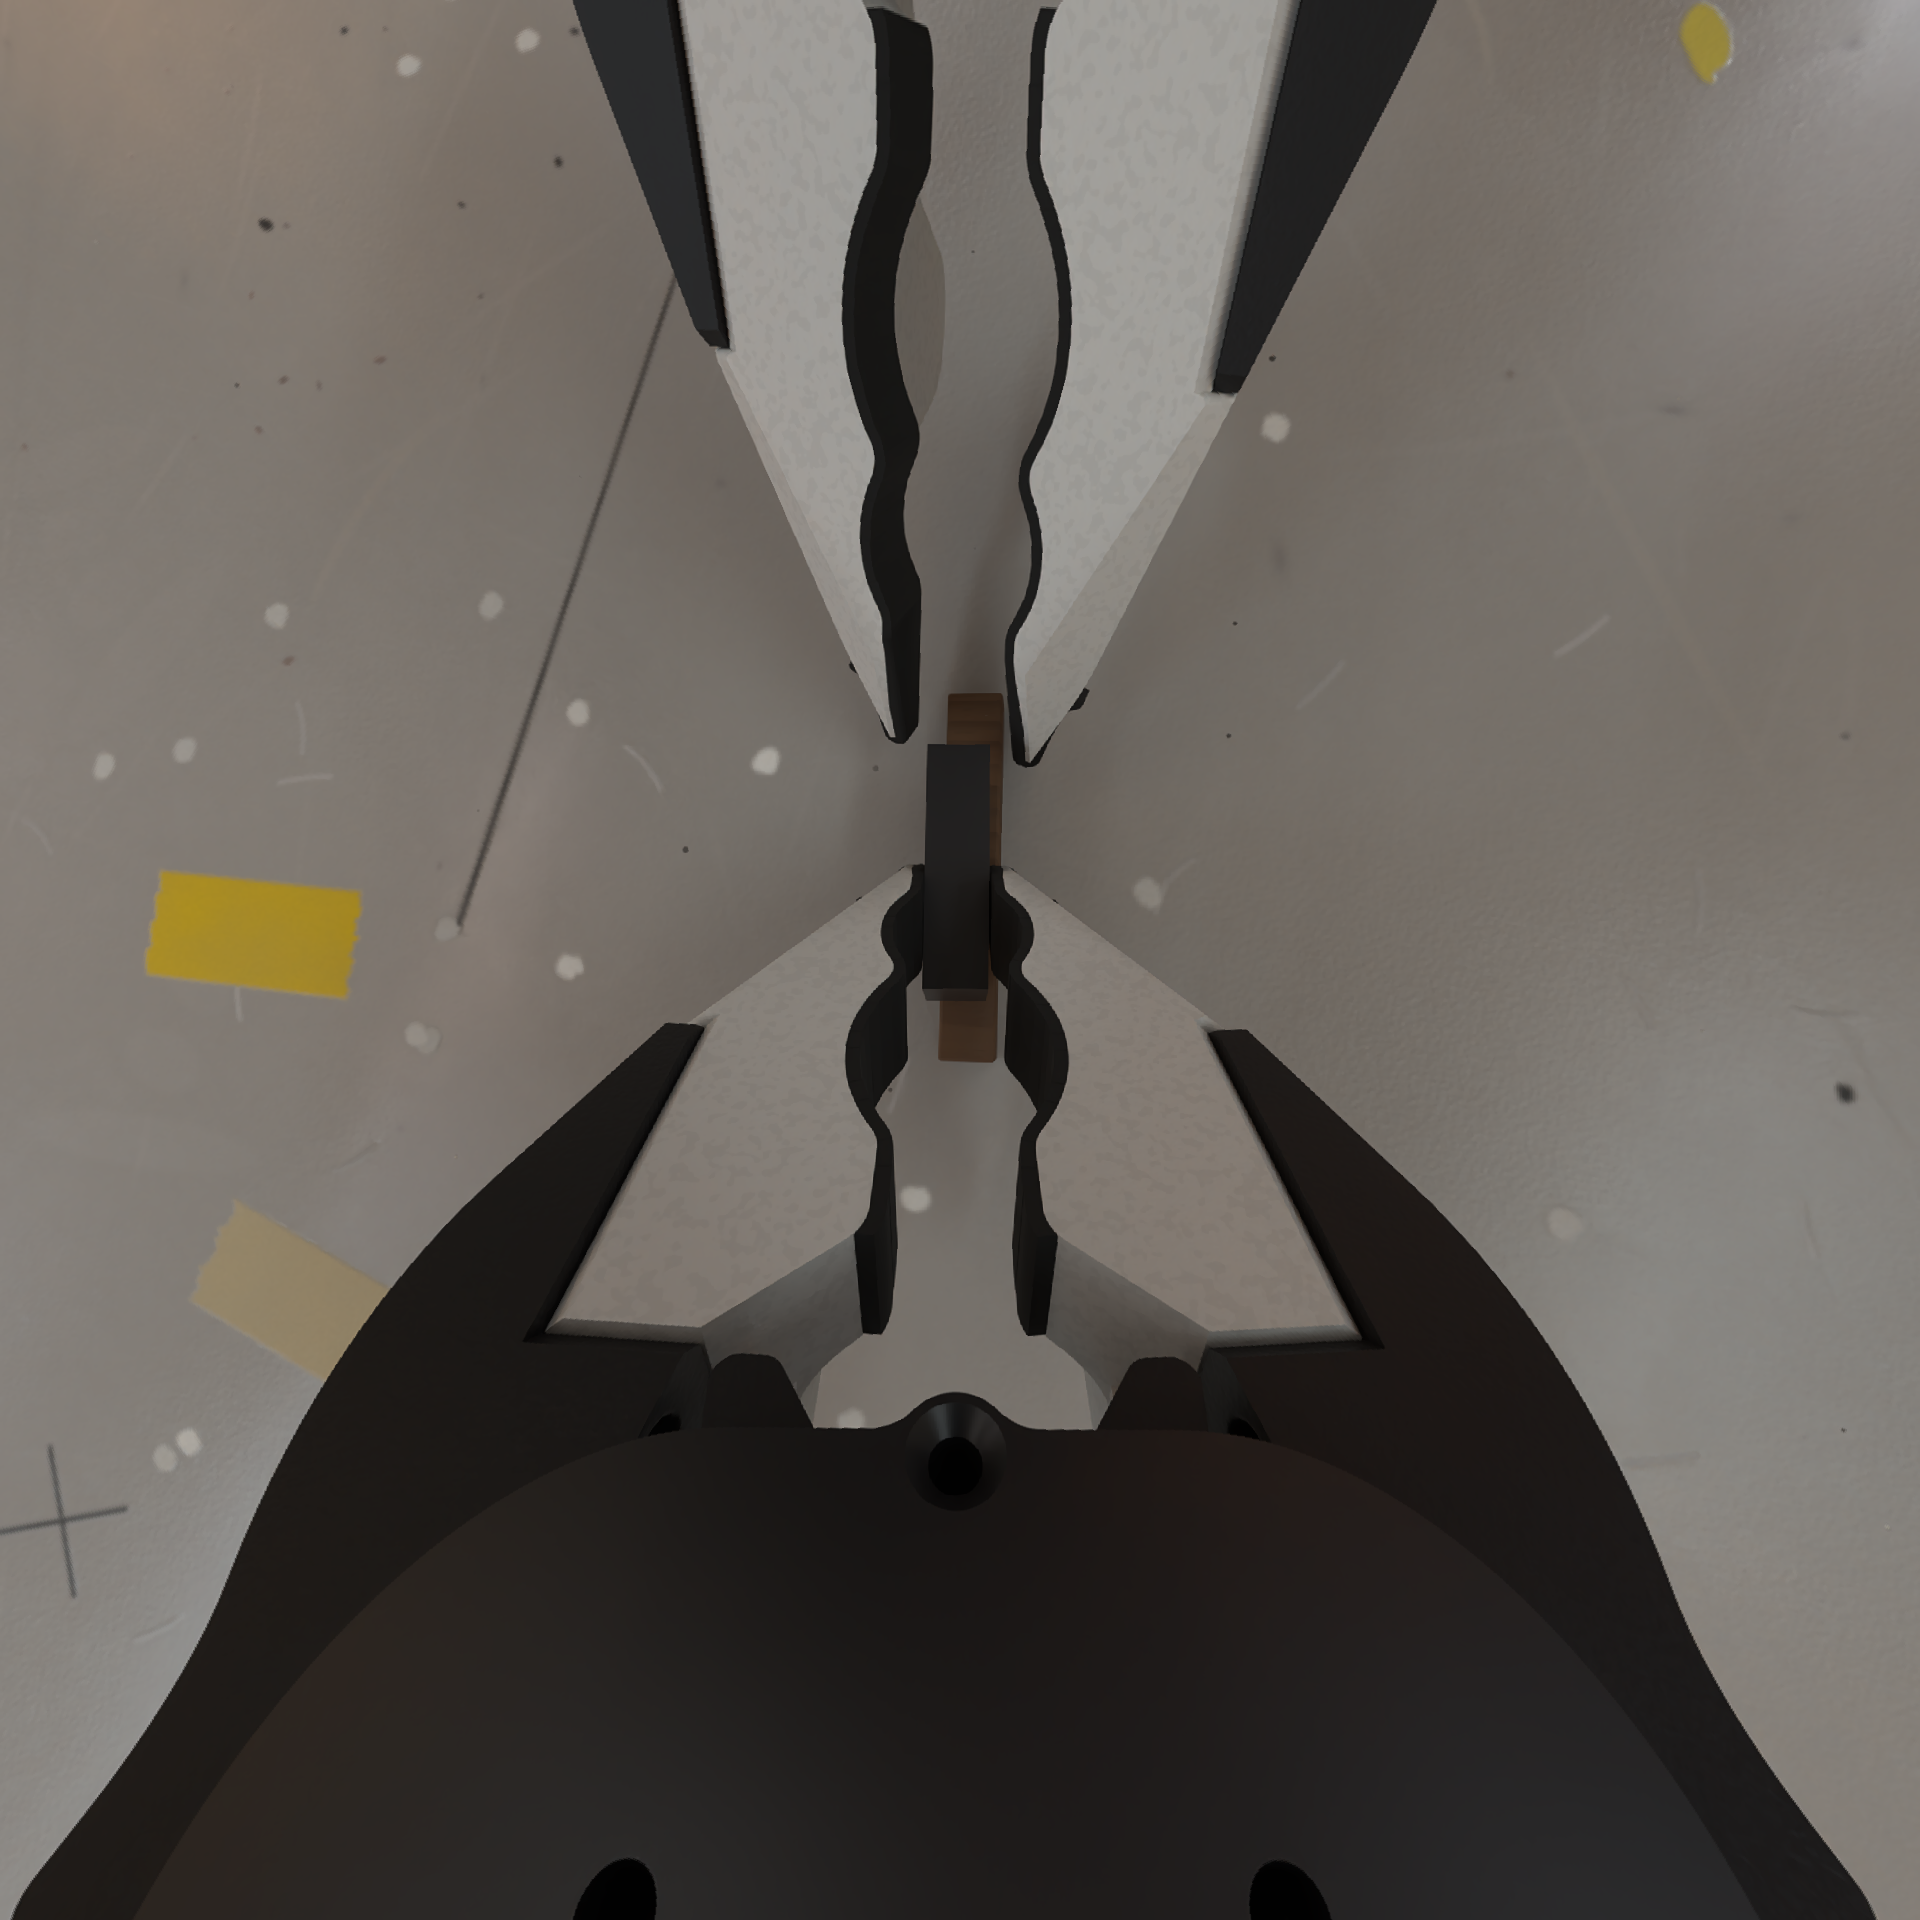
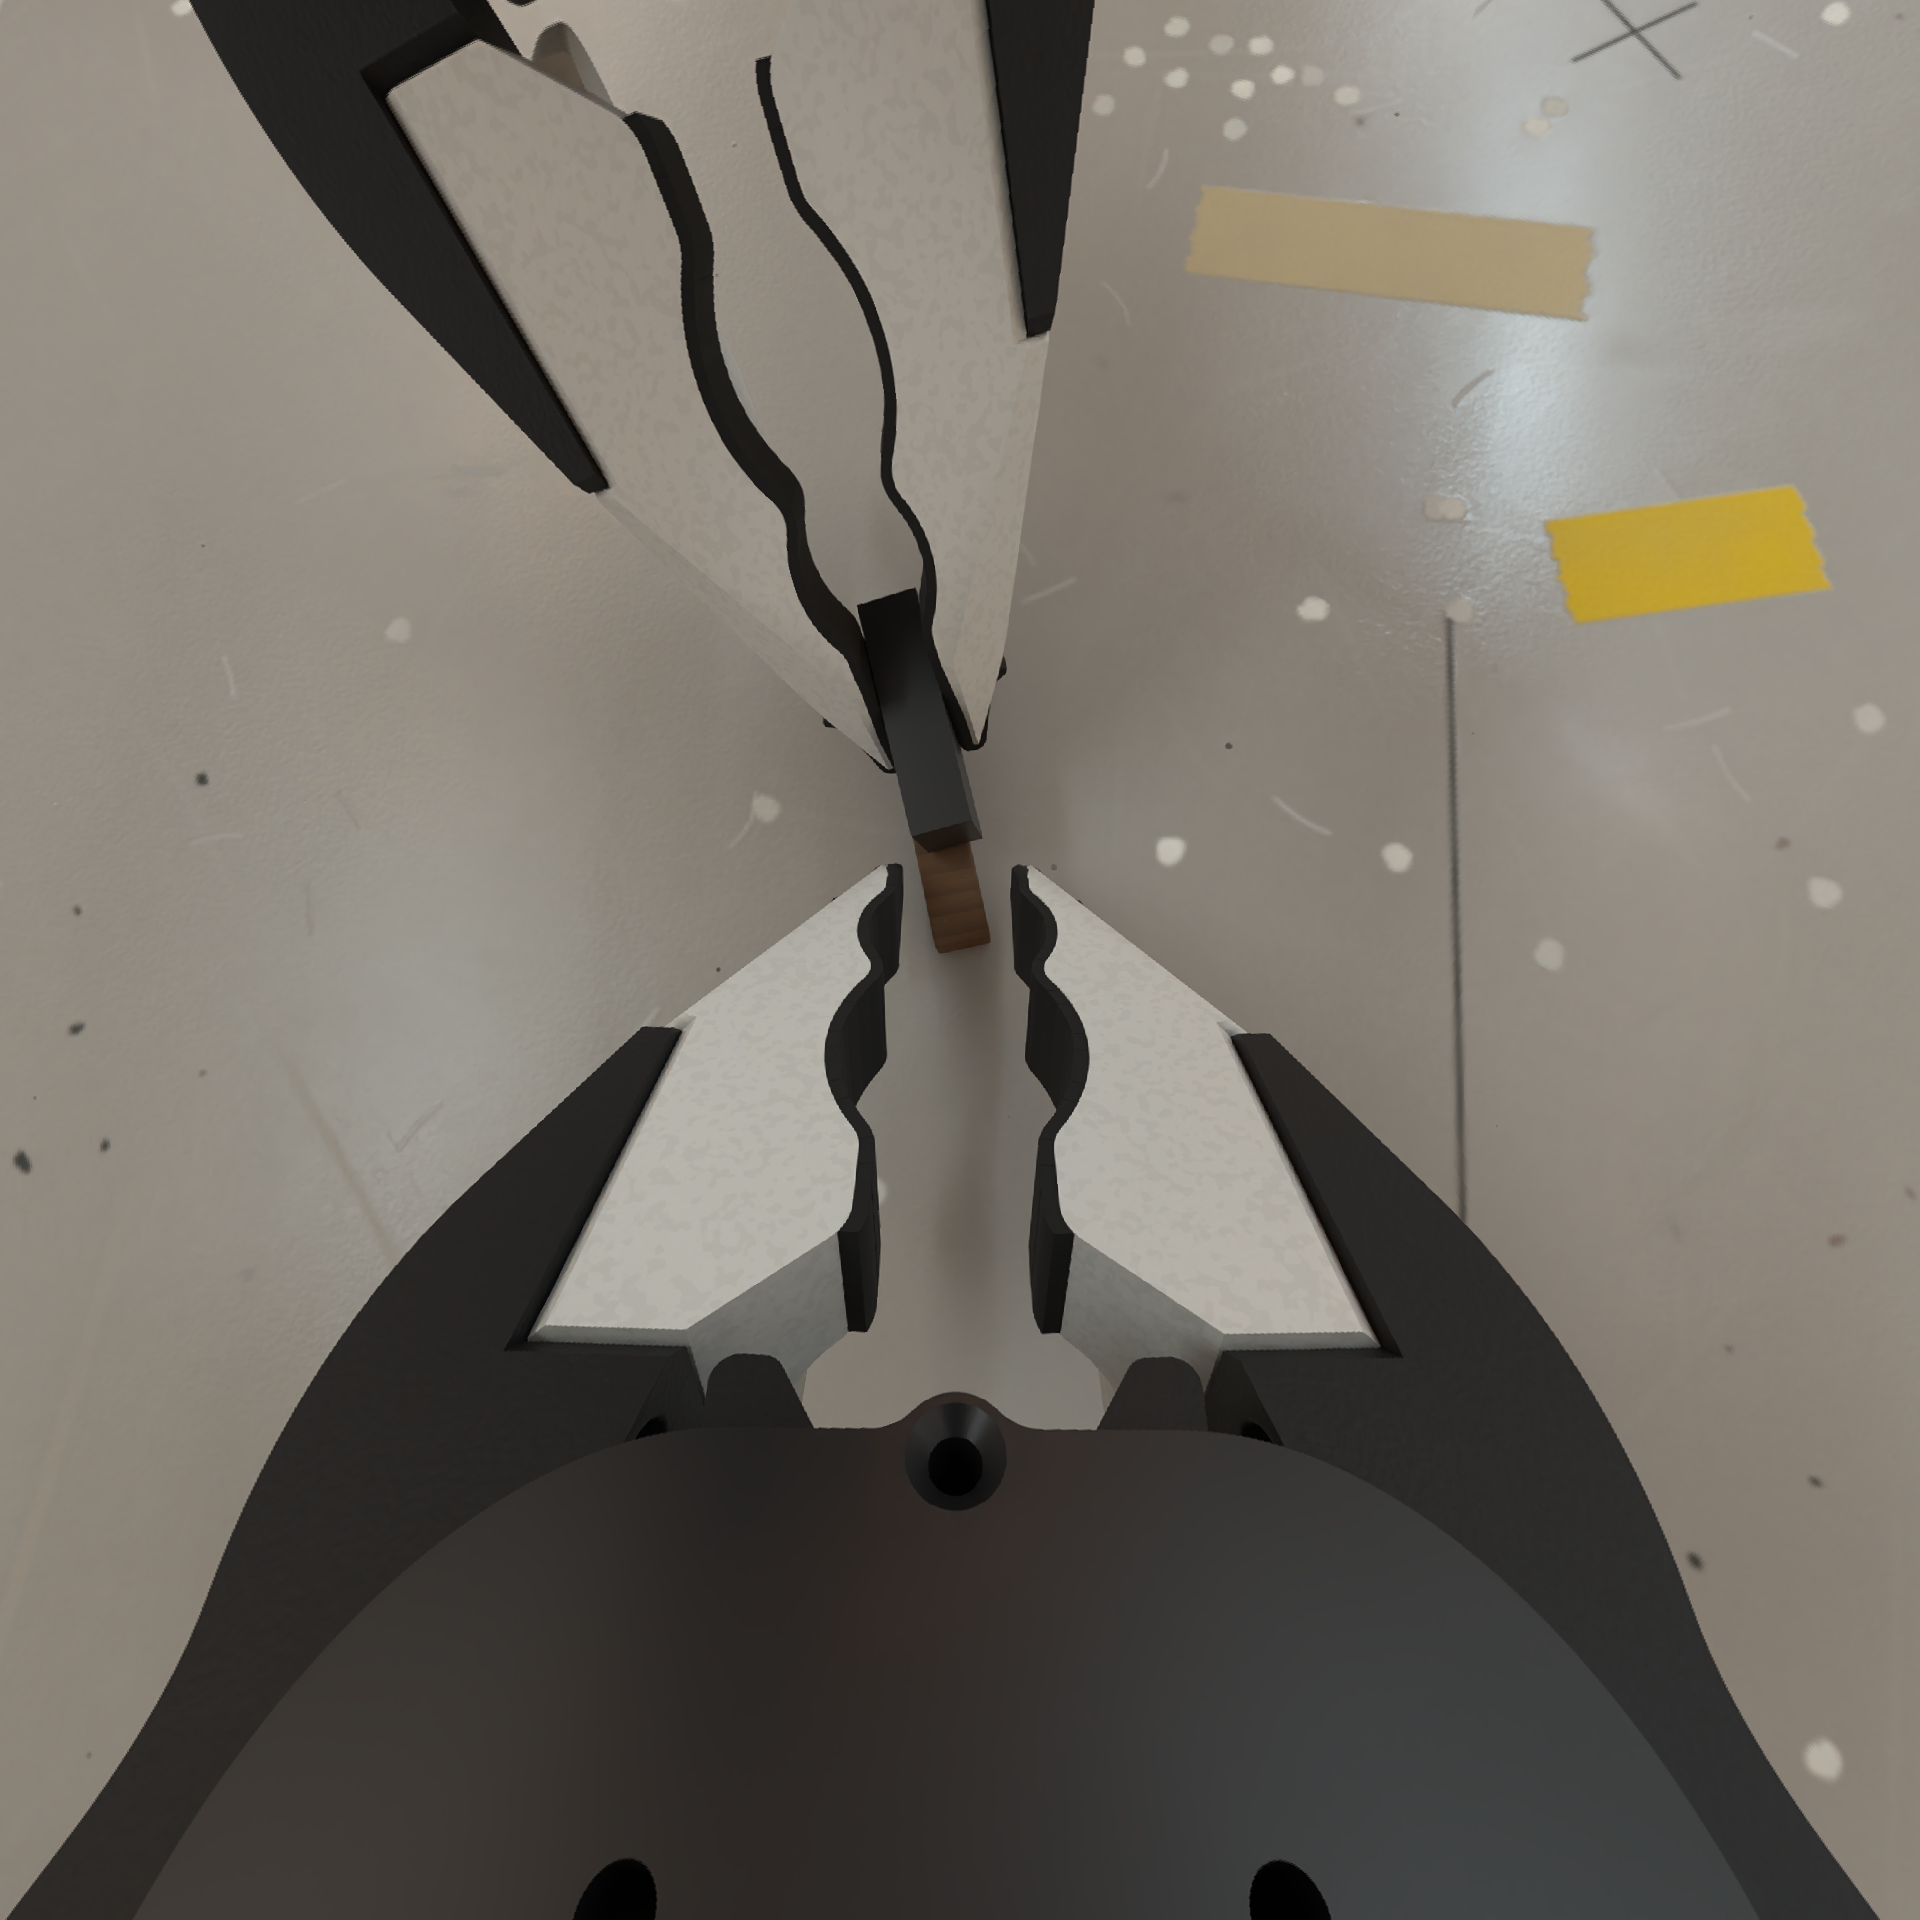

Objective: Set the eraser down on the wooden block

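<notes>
My left gripper [image 1: 956, 883] is shut on the black eraser [image 1: 956, 821], which sticks out past its fingertips. The eraser is right above the narrow brown wooden block [image 1: 966, 1029], which lies on the grey table; whether they touch I cannot tell. My right gripper [image 2: 956, 883] is open, with a fingertip on either side of the wooden block [image 2: 954, 904], a small gap on each side. In the right wrist view the left gripper [image 2: 930, 753] comes from the top holding the eraser [image 2: 935, 790]. In the left wrist view the right gripper [image 1: 966, 738] faces mine from the top.
The table is grey with pale specks. A yellow tape strip [image 1: 255, 935] and a beige tape strip [image 1: 281, 1283] lie flat to the left of the left gripper. They show to the right in the right wrist view, yellow tape [image 2: 1688, 556] and beige tape [image 2: 1387, 249].
</notes>
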Robot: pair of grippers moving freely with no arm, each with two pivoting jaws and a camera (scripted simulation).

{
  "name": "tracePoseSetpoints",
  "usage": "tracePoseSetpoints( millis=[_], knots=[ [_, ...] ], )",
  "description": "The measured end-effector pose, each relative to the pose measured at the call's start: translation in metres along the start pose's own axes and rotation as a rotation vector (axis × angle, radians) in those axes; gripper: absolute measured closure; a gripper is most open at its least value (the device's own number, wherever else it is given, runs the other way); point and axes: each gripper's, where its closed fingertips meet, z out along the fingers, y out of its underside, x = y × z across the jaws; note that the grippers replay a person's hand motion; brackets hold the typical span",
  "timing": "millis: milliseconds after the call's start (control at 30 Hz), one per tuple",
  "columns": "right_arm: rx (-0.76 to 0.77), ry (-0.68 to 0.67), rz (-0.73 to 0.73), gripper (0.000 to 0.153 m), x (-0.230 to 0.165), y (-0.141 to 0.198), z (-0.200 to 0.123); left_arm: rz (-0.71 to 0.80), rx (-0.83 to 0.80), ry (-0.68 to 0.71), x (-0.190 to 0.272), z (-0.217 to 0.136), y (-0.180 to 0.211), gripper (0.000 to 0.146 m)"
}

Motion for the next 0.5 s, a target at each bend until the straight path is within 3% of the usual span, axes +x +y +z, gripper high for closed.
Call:
tracePoseSetpoints(
  millis=[500],
  knots=[
    [-0.021, 0.023, -0.029, 0.135, 0.0006, 0.0013, -0.0002, 0.016, -0.030, -0.002, -0.0004, 0.0002, -0.0003, 0.135]
  ],
)
